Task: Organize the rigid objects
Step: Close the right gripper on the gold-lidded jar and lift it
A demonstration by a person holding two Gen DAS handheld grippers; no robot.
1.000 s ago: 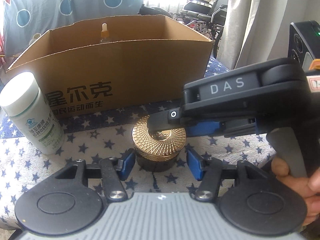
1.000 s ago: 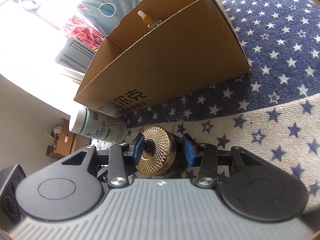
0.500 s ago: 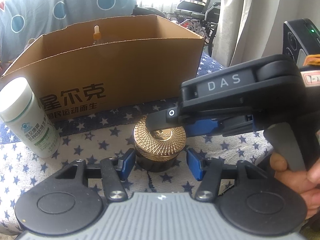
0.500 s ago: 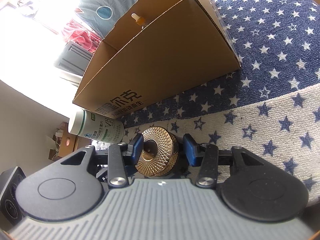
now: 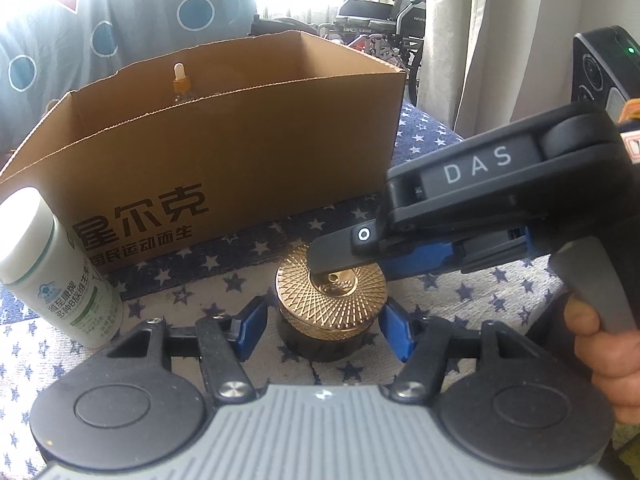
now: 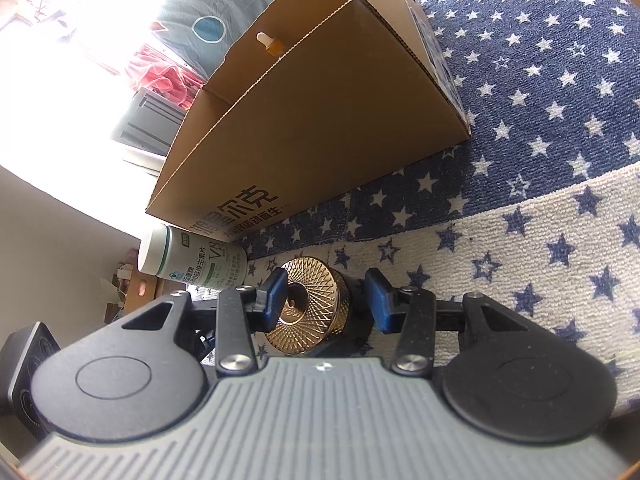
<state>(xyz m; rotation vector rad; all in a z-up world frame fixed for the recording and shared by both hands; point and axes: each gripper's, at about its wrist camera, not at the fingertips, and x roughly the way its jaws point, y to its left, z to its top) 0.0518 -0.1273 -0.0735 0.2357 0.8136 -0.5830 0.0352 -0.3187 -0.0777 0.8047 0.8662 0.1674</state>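
Note:
A small dark jar with a gold patterned lid (image 5: 332, 300) stands on the star-print cloth (image 5: 180, 292) in front of the cardboard box (image 5: 240, 152). My left gripper (image 5: 323, 330) straddles the jar; its jaws are opening and both blue pads stand clear of the jar's sides. My right gripper (image 6: 326, 304) comes in from the right, rolled on its side. Its upper finger (image 5: 340, 248) lies on the lid, and the other pad (image 6: 378, 306) sits against the base of the jar (image 6: 316, 312). A hand (image 5: 600, 340) holds its handle.
A white vitamin bottle (image 5: 52, 272) stands left of the jar, close to the box front. A dropper bottle (image 5: 180, 84) stands inside the box. A black device (image 5: 600, 68), curtains and a wheelchair (image 5: 380, 4) are behind on the right.
The left gripper's pads have spread slightly wider around the jar. The right gripper has kept its place on the jar.

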